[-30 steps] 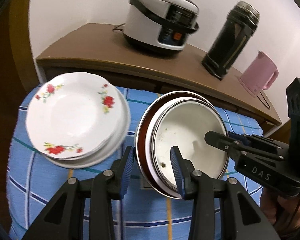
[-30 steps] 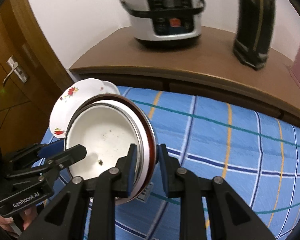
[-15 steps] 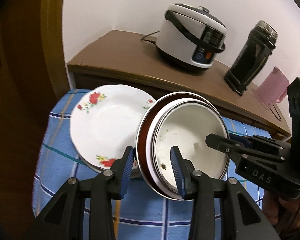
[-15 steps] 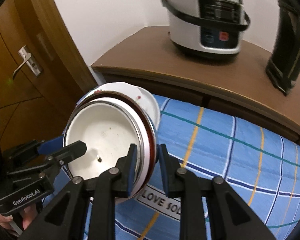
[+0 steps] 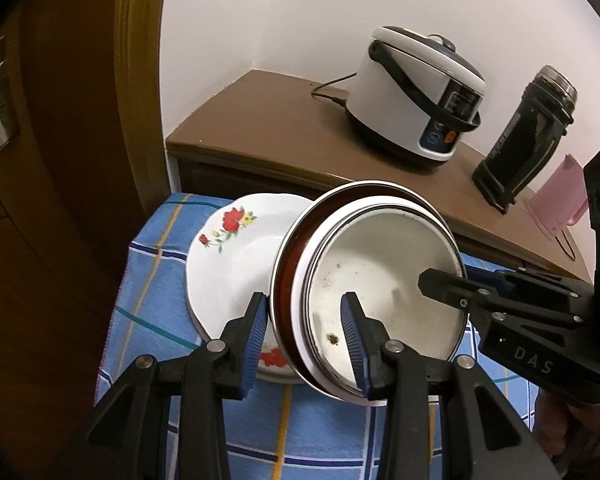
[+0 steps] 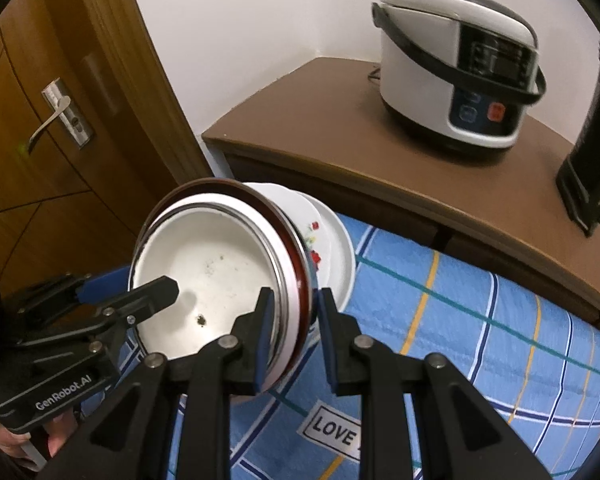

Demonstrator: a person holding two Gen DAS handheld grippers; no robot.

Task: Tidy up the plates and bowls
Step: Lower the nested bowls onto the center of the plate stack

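A stack of nested bowls [image 5: 384,276], white enamel inside a dark red one, is held in the air between both grippers. My left gripper [image 5: 306,334] is shut on its left rim. My right gripper [image 6: 294,334] is shut on its right rim; the bowl stack [image 6: 216,276] shows in the right wrist view too. The bowls hang over the right part of a stack of white plates with red flowers [image 5: 236,256], which lies on the blue checked tablecloth [image 5: 148,280]. In the right wrist view the plates [image 6: 332,248] peek out behind the bowls.
A brown sideboard [image 5: 268,120] behind the table carries a white rice cooker [image 5: 420,96], a black thermos [image 5: 528,136] and a pink jug [image 5: 560,204]. A wooden door [image 6: 40,120] with a handle stands at the left. The table's left edge is close to the plates.
Both grippers have carried the bowl stack to the left, from beside the flowered plates to over them. The grip on the bowls is unchanged.
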